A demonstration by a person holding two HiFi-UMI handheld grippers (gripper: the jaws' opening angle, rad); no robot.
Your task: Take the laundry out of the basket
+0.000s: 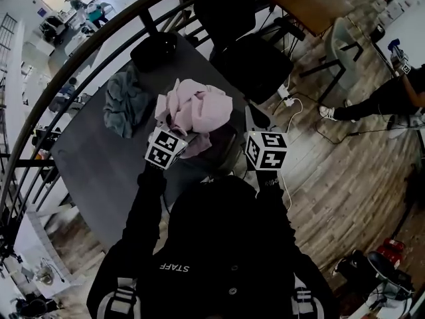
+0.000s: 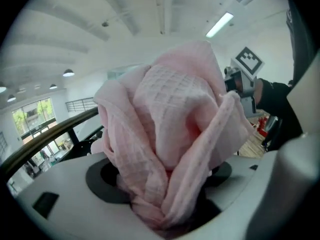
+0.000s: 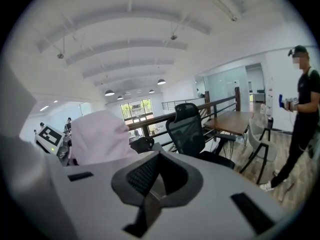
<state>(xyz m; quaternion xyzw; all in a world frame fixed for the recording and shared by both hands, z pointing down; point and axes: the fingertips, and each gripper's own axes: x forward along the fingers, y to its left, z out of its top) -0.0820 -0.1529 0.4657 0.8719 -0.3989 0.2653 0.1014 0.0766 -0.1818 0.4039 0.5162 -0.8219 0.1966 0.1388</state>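
Note:
A pink waffle-weave cloth [image 1: 198, 106] is bunched up above the dark grey table [image 1: 99, 171]. My left gripper [image 1: 175, 126] is shut on it. In the left gripper view the pink cloth [image 2: 170, 134] fills the space between the jaws and is pinched at its lower folds. A grey-teal garment [image 1: 125, 101] lies crumpled on the table to the left. What looks like the dark basket [image 1: 222, 153] sits under the cloth, mostly hidden. My right gripper [image 1: 252, 117] is held to the right of the cloth, and its pads [image 3: 143, 176] meet with nothing between them.
A black round seat [image 1: 154, 50] stands beyond the table's far edge. A black office chair [image 1: 255, 65] is at the far right, and a curved railing [image 1: 60, 78] runs along the left. A person [image 3: 305, 109] stands on the wood floor at right.

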